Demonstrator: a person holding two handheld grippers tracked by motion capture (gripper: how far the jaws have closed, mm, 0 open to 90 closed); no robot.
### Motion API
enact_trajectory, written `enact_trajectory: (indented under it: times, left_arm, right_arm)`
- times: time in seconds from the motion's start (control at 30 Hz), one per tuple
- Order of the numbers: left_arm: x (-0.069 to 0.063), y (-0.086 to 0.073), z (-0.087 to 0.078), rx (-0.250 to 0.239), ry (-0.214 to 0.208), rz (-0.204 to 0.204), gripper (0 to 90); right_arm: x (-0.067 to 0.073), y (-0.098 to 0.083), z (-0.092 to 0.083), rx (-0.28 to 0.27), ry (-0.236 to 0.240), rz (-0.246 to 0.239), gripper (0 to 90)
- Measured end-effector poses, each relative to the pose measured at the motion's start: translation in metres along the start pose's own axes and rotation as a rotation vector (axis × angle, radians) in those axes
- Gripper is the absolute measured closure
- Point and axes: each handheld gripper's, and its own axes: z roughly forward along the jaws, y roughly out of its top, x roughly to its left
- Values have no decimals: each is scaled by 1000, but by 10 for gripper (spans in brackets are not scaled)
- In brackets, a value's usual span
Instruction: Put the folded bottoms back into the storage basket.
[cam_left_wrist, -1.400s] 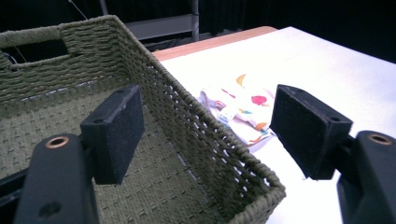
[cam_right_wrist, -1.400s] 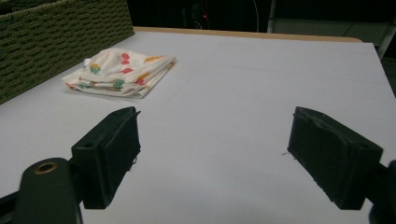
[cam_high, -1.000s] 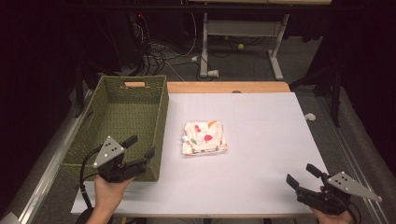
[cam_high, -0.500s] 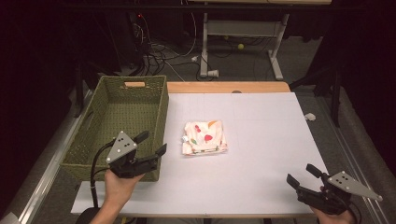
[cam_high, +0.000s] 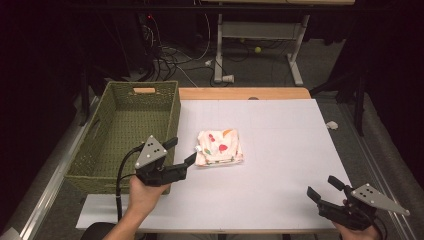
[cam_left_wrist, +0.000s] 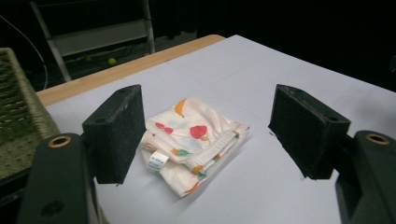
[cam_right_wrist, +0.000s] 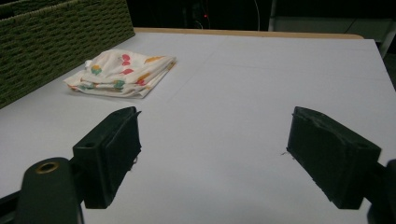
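Observation:
A folded white cloth (cam_high: 219, 147) printed with red, orange and green fruit lies on the white table, just right of the basket. My left gripper (cam_high: 181, 151) hovers open at the cloth's left edge, its jaws pointing toward it. In the left gripper view the cloth (cam_left_wrist: 191, 140) lies just beyond the gap of the left gripper (cam_left_wrist: 205, 135), nearer the left jaw, with nothing held. My right gripper (cam_high: 324, 188) rests open near the table's front right corner. In the right gripper view the cloth (cam_right_wrist: 122, 72) lies far off at upper left, and the right gripper (cam_right_wrist: 215, 158) has bare table between its jaws.
A green woven basket (cam_high: 100, 136) stands along the table's left side, its wall (cam_right_wrist: 60, 42) close behind the cloth. The table's wooden back edge (cam_high: 245, 93) runs behind the white sheet (cam_high: 285, 145). Cables and a desk frame (cam_high: 260, 35) lie on the floor beyond.
My left gripper has moved right and forward from beside the basket's front corner up to the cloth's left edge. The right gripper has stayed where it was.

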Motion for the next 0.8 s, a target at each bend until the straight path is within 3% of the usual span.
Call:
enact_trajectory:
  times: [0.33,0.5,0.67,0.73,0.8]
  left_arm:
    - [-11,10,28,47,-16,-2,273]
    - [-15,14,50,118,-38,-8,270]
    - [-16,19,72,186,-13,-11,269]
    - [-14,21,83,233,27,-13,269]
    - [-11,23,93,260,27,-45,270]
  right_arm:
    - [0,0,-1,-4,3,2,177]
    - [0,0,0,0,-1,-1,176]
    - [1,0,0,2,4,-8,177]
    - [1,0,0,7,-1,-9,178]
    - [0,0,1,19,-8,-7,179]
